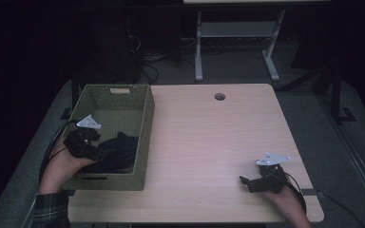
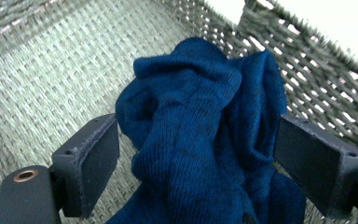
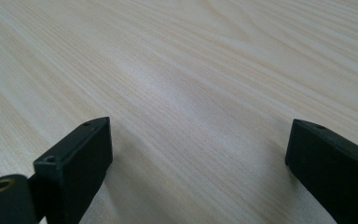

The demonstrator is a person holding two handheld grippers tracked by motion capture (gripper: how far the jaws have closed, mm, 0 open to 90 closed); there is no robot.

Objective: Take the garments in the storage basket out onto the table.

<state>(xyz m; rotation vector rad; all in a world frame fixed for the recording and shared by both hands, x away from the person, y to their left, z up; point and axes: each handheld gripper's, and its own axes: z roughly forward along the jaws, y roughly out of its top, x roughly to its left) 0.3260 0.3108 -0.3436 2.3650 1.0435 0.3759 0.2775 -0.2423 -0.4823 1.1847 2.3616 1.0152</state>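
- Table (image 1: 209, 137): light wood top, most of it bare. Round cable hole (image 1: 219, 97) near the far edge, well apart from both grippers.
- Behind the table: dark floor, a white desk frame (image 1: 233, 42) and loose cables (image 1: 145, 66) beyond the far edge. Not touching anything on the table.
- Woven basket (image 1: 145, 137): grey-green, rectangular, sits on the table's left side, long axis running away from the person. Handle slot in the far wall. Its far half shows bare weave.
- Blue knit cloth (image 2: 200, 135): dark blue, crumpled, lies inside the basket at the near end, bunched up toward the right-hand wall. In the high view it reads as a dark heap (image 1: 119, 152).
- Left gripper (image 1: 97, 152): inside the basket, reaching over the near left rim. Jaws spread apart, one on each side of the cloth; cloth bulges up between them. In the left gripper view the pads sit at the cloth's flanks, not squeezing it.
- In the way: basket walls close in around the left gripper; the right-hand wall stands just behind the cloth.
- Right gripper (image 1: 248, 183): on the near right of the table, well apart from the basket. Jaws released, wide, nothing between them, bare wood below.
- Person's left sleeve (image 1: 50, 209): plaid, at the near left corner.
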